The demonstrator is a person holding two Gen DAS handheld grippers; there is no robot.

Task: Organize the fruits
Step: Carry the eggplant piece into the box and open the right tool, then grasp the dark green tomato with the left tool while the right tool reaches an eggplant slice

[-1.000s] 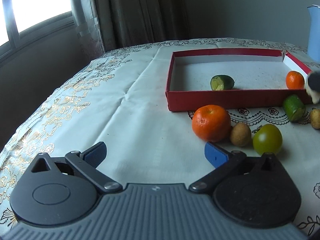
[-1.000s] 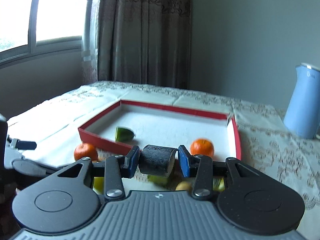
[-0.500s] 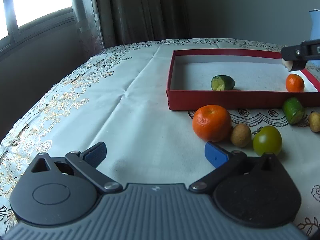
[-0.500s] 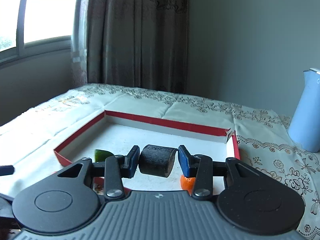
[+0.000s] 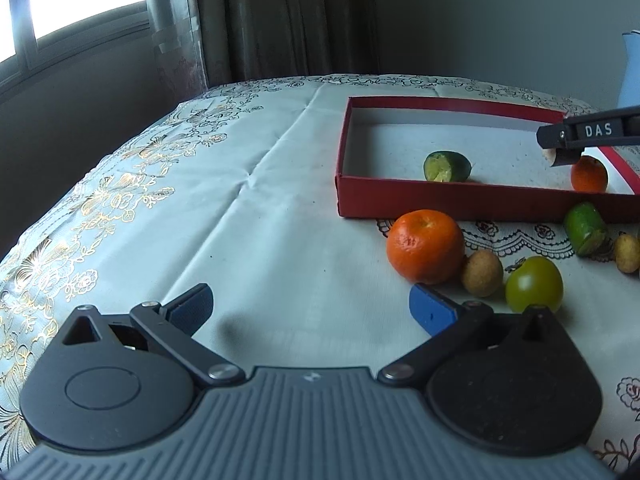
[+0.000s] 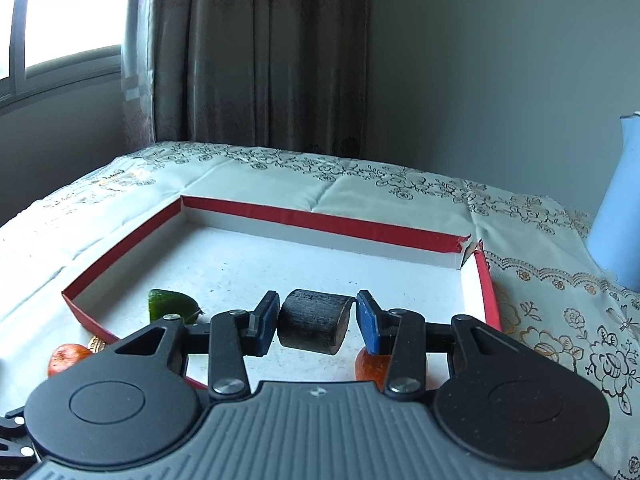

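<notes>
My right gripper [image 6: 314, 316] is shut on a short dark cylinder-shaped fruit piece [image 6: 312, 322] and hangs over the right part of the red box [image 6: 320, 220]. The left wrist view shows that gripper [image 5: 584, 136] above a small orange [image 5: 589, 174] inside the box [image 5: 440, 200]. A green cut lime [image 5: 446, 167] lies in the box too. In front of the box sit a large orange [image 5: 425, 246], a small brown fruit [image 5: 482, 267], a green round fruit [image 5: 534, 285] and a green cut piece [image 5: 586, 229]. My left gripper [image 5: 310, 302] is open and empty, low over the cloth, left of the large orange.
A pale embroidered cloth [image 5: 260, 216] covers the table. A light blue jug [image 6: 616, 216] stands to the right of the box. Another small brown fruit [image 5: 627, 253] lies at the right edge. Curtains and a window are behind the table.
The right gripper carried the dark piece forward from the box's front edge to over its inside, coming further into the left wrist view. The left gripper stayed put.
</notes>
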